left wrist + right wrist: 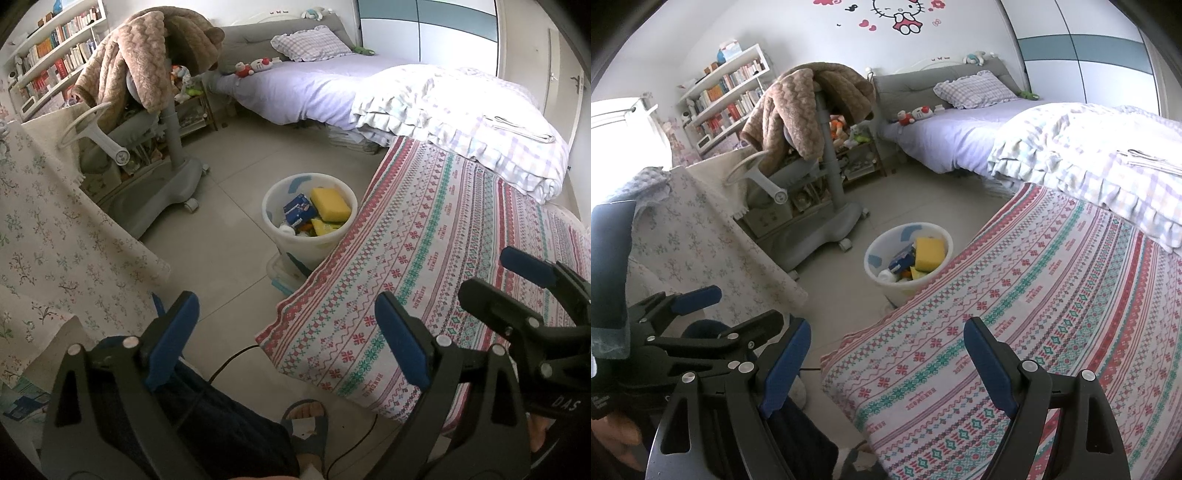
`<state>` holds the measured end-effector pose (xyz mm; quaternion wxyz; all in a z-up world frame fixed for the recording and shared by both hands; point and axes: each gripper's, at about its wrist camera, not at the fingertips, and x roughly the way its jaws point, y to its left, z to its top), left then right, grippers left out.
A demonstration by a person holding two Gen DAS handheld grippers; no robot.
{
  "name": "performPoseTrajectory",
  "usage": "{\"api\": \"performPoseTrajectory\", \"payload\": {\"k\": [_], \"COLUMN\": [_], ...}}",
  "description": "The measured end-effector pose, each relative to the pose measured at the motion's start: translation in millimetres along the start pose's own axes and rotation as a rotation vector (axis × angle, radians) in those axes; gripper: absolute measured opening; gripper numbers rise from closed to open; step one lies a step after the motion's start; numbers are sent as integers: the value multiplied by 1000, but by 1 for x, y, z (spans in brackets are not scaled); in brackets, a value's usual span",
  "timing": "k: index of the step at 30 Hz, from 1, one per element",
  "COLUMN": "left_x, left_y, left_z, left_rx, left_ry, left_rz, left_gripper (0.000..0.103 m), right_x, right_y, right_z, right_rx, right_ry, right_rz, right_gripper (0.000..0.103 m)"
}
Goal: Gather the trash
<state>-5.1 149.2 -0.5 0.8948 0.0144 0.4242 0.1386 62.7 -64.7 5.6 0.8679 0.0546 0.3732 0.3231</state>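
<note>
A white trash bin stands on the floor beside the patterned cloth; it also shows in the right wrist view. It holds a yellow sponge, a blue packet and other scraps. My left gripper is open and empty, held above the floor and the cloth's near corner. My right gripper is open and empty over the patterned cloth; it also shows at the right in the left wrist view. The left gripper appears at the left of the right wrist view.
A patterned red and green cloth covers a low surface at right. A floral-covered table is at left. A grey wheeled chair with a brown blanket stands behind the bin. A bed and bookshelf lie beyond. My sandalled foot and a cable are below.
</note>
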Motion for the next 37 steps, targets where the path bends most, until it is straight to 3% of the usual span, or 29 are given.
{"api": "performPoseTrajectory", "payload": {"k": [37], "left_x": [4], "left_y": [2], "left_z": [-2], "left_rx": [-2], "left_ry": [15], "left_rz": [-1], "left_gripper": [96], "right_x": [-1], "right_y": [-2], "right_z": [3], "right_rx": [-3], "right_ry": [-7], "right_rz": [-20], "right_gripper": [86]}}
